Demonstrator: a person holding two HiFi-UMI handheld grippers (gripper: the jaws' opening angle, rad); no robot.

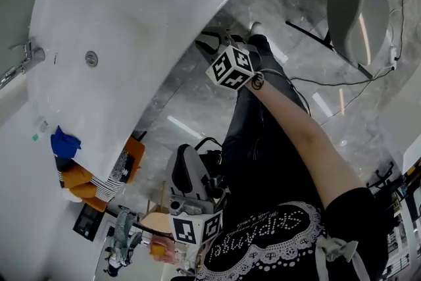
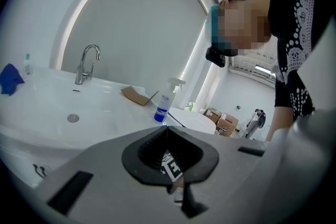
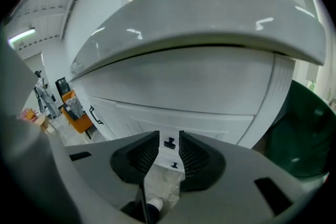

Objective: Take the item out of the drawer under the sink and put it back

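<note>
Aiming parted, empty right gripper (image 3: 169, 135) at far small black drawer handle (image 3: 169, 142) (for pulling). Keeping near left gripper (image 2: 167, 128) closed, empty.

black top (image 1: 296, 237), white lace trim (image 1: 263, 264), black trousers (image 1: 256, 154)

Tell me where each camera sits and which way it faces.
Head view: on the person's head, looking steeply down at the sink; shows the right arm and legs.
Left gripper view: on the left gripper, facing across the sink top to the faucet; shows the person's torso.
Right gripper view: on the right gripper, facing a black handle under the sink; possibly a shoe below.
Shared: head and left gripper views both show faucet, drain, spray bottle.
</note>
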